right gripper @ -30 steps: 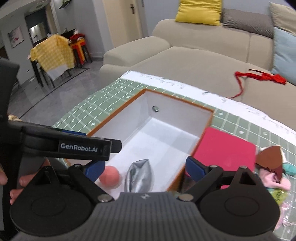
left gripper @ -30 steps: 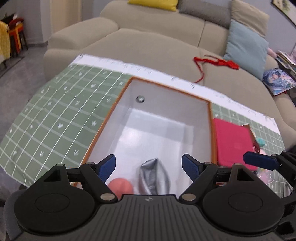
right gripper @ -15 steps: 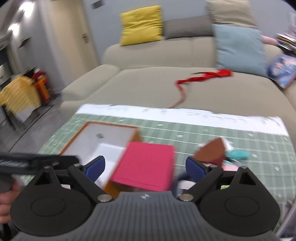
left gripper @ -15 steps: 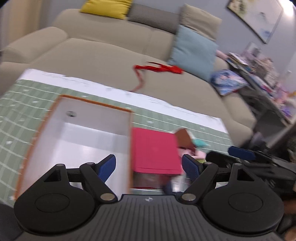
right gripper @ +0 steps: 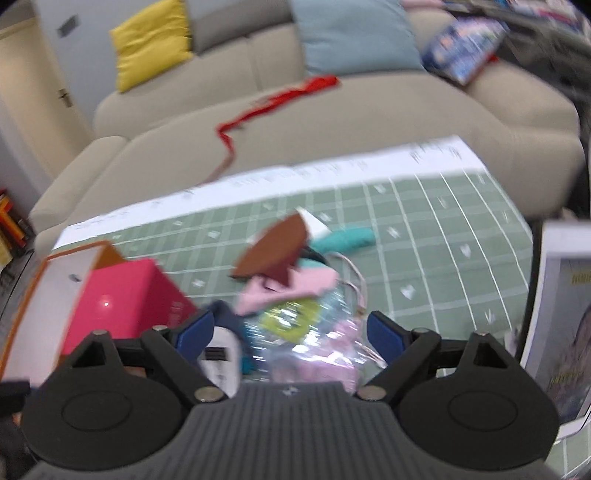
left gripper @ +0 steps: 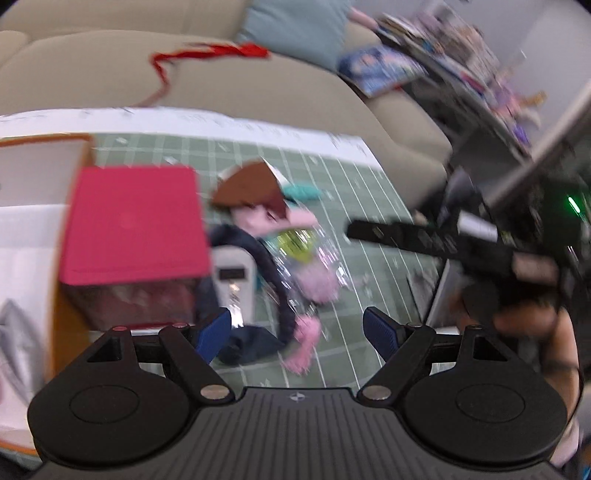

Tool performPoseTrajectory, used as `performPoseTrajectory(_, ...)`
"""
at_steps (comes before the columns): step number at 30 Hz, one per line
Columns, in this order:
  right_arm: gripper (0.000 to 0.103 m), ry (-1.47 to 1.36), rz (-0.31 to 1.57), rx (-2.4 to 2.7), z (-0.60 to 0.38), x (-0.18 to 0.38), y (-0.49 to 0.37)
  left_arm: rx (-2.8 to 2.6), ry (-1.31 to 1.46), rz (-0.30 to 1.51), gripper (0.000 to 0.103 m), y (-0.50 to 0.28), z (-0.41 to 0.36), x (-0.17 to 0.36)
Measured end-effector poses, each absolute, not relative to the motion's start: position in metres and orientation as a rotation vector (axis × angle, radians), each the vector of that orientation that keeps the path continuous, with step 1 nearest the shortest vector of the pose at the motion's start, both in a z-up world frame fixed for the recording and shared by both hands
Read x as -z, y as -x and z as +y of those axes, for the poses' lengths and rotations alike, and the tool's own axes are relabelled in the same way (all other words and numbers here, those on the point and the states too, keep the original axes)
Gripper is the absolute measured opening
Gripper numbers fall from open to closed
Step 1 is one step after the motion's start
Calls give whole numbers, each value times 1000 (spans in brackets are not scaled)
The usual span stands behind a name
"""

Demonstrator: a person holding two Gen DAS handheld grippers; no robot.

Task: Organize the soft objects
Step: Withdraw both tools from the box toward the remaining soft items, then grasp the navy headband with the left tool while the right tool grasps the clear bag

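Motion blur is seen across both wrist views. Nearest the left camera, the left gripper (left gripper: pixel 297 330) is shown with its blue-padded fingers (left gripper: pixel 214 332) spread wide and nothing held between them; the right gripper (right gripper: pixel 290 332) is likewise shown wide apart and empty, poised just above the heap of soft objects (right gripper: pixel 295 317). Compared with the frames of half a second earlier, both views have swung rightward and lower: the white bin (left gripper: pixel 26 236), formerly central, is now cut off at the left edge, and the heap, formerly at the margin, is now framed between the fingers in each view. The heap lies on the green gridded mat (left gripper: pixel 369 236), just right of the red box (left gripper: pixel 133 225) that stands against the bin's orange-edged wall. Within the heap, a dark blue garment (left gripper: pixel 258 332), a white device (left gripper: pixel 234 275), crinkled clear plastic over pink fabric (left gripper: pixel 314 273), a yellow-green item (left gripper: pixel 293 242), a brown-and-white piece (left gripper: pixel 251 188) and a teal item (left gripper: pixel 303 192) can be distinguished; finer detail is lost to blur. A silver pouch (left gripper: pixel 14 350) is visible inside the bin at the lower left. In the left view the right gripper's body (left gripper: pixel 443 247) and the hand (left gripper: pixel 524 321) holding it are seen at the right. Beyond the mat, the beige sofa (right gripper: pixel 332 122) carries a red ribbon (right gripper: pixel 273 103), a light blue cushion (right gripper: pixel 354 33) and a yellow cushion (right gripper: pixel 151 40).
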State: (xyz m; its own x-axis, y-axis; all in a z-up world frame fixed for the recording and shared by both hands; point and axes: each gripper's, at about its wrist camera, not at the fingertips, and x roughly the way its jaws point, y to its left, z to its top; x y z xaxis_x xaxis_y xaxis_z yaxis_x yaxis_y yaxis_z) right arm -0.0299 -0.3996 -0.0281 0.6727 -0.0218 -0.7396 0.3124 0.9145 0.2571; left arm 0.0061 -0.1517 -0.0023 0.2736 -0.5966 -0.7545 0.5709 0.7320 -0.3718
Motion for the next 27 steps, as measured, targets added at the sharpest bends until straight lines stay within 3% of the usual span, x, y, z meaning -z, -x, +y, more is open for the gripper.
performPoseTrajectory(6, 86, -451, 864, 220, -418, 68, 12, 819, -96, 1045, 95, 9, -180, 36)
performPoseTrajectory(10, 97, -343, 863, 243, -405, 78, -4, 785, -148, 1045, 95, 15, -191, 51)
performPoseTrajectory(18, 97, -297, 924, 135, -397, 103, -22, 746, -276, 950, 95, 23, -209, 70)
performPoseTrajectory(27, 80, -354, 924, 92, -413, 123, -23, 790, -270, 895, 95, 17, -226, 83)
